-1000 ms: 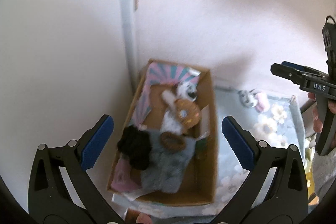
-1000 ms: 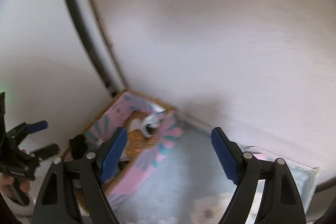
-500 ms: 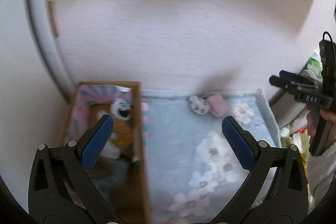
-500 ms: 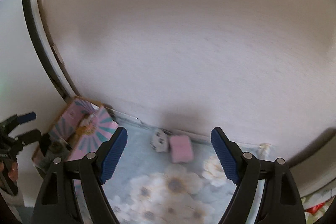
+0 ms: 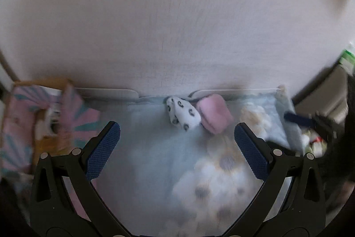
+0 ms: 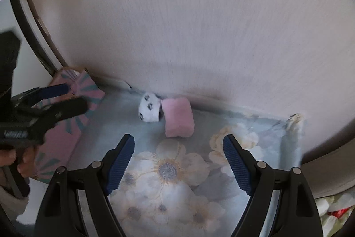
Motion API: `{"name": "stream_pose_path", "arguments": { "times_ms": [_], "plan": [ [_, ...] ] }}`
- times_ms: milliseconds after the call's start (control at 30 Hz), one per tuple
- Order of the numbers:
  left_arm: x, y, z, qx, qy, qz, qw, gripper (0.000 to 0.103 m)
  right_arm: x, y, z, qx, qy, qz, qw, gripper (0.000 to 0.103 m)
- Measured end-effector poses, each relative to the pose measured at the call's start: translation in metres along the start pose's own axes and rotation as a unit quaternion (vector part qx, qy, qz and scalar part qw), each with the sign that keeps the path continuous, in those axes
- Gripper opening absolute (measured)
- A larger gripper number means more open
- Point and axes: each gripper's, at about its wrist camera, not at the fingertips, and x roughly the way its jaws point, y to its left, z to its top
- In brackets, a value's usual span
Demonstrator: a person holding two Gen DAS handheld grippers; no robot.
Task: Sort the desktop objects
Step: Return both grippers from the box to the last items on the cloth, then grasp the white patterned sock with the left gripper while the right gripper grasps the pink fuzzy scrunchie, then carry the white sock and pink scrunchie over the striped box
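While both wrist views pointed down at the surface, the left gripper [image 5: 177, 148] hung with its jaws spread wide and nothing between them; its blue pads [image 5: 103, 150] framed a stretch of pale blue floral cloth [image 5: 155, 148] covering the surface; view blurred, detail soft. The right gripper [image 6: 178, 168] was likewise wide apart and empty, hovering over the cloth's printed white flowers [image 6: 168, 168]; its pad [image 6: 236, 164] sat clear of every object. Further out, near the back edge of the cloth, two small soft items lay side by side, touching or almost touching: a white roll with black spots [image 6: 149, 110] on the left and a pink folded roll [image 6: 178, 117] on the right; same pair in the left view, spotted [image 5: 183, 114] beside pink [image 5: 214, 117]; both lay ahead of the grippers, not between any jaws. To the left of the cloth sat a cardboard box with pink and teal striped flaps [image 5: 28, 121], contents smeared, could not tell what was inside; the box also showed at the left of the right view [image 6: 73, 108], partly behind the left gripper seen from the side [image 6: 35, 112], held by a hand [image 6: 15, 159]. Beyond everything rose a pale wall [image 6: 199, 26]; a white strip [image 5: 106, 93] ran along its base.
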Motion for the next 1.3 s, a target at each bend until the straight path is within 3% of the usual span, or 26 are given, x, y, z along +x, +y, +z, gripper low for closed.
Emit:
{"name": "stream_pose_path", "arguments": {
  "times_ms": [233, 467, 600, 667, 900, 1000, 1100, 1300],
  "plan": [
    [0.076, 0.003, -0.005, -0.008, 0.024, 0.008, 0.9996, 0.087, 0.072, -0.002, -0.013, -0.009, 0.022, 0.005, 1.0, 0.079],
    [0.104, -0.002, -0.008, -0.012, 0.029, 0.0, 0.9995, 0.085, 0.099, -0.001, -0.009, -0.022, 0.013, 0.002, 1.0, 0.079],
    [0.113, 0.0, -0.01, -0.02, 0.034, -0.013, 0.9991, 0.065, 0.105, -0.001, -0.004, -0.032, 0.007, 0.001, 0.999, 0.078],
    [0.113, 0.003, -0.011, -0.03, 0.034, -0.026, 0.9986, 0.059, 0.11, 0.0, -0.002, -0.039, 0.006, -0.002, 0.999, 0.072],
    [0.108, 0.009, -0.012, -0.044, 0.025, -0.044, 0.9978, 0.058, 0.122, 0.004, 0.001, -0.048, 0.012, 0.007, 0.999, 0.06],
    [0.107, 0.014, -0.013, -0.051, 0.028, -0.049, 0.9971, 0.057, 0.127, 0.004, 0.002, -0.048, 0.017, 0.014, 0.999, 0.045],
    [0.109, 0.017, -0.015, -0.05, 0.032, -0.053, 0.9968, 0.044, 0.128, 0.006, 0.002, -0.048, 0.017, 0.019, 0.999, 0.042],
    [0.107, 0.014, -0.018, -0.04, 0.027, -0.045, 0.9978, 0.036, 0.124, 0.006, 0.0, -0.041, 0.012, 0.02, 0.999, 0.04]
  ]
}}
